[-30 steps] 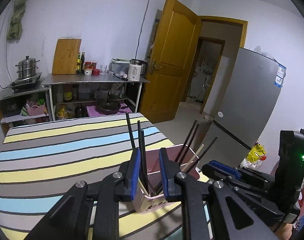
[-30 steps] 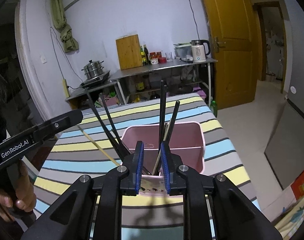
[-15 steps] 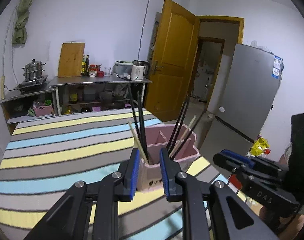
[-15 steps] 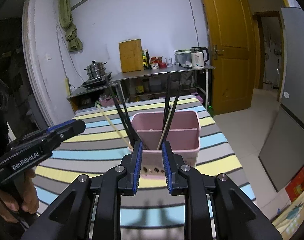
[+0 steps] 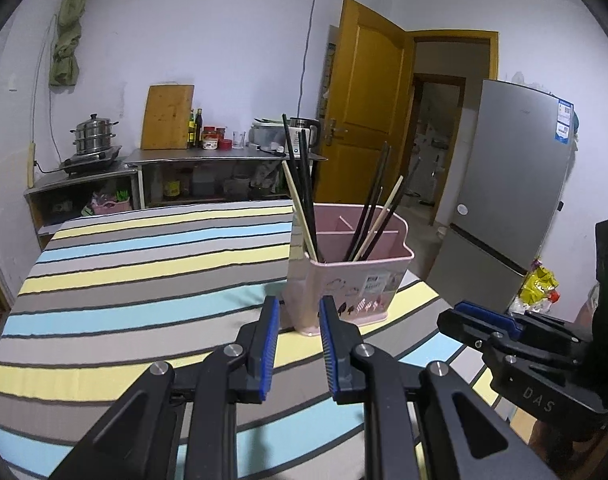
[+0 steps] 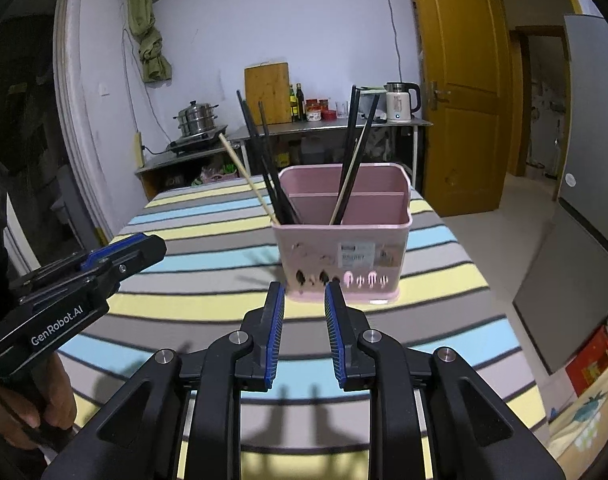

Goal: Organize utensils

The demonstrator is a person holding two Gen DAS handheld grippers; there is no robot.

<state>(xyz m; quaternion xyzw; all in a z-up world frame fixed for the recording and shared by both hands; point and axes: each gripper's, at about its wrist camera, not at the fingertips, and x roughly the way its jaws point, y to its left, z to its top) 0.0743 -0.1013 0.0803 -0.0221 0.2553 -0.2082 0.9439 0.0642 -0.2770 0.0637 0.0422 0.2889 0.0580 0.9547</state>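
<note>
Looking along the left tongs point(image 5: 299, 312), their blue pads stood slightly apart with nothing between them, just short of the pink utensil holder point(image 5: 346, 280) that stood upright on the striped bench point(image 5: 144, 280), black and wooden chopsticks point(image 5: 304, 196) leaning in its compartments. From the right tongs point(image 6: 304, 300), likewise parted and empty, the same holder point(image 6: 340, 248) stood just ahead, the left tongs point(image 6: 124, 252) apart at its left.

Two near, downward-tilted wrist views sharing the pink holder point(image 5: 346, 280) point(image 6: 342, 240) on the striped table point(image 5: 144, 280) point(image 6: 208, 248).
</note>
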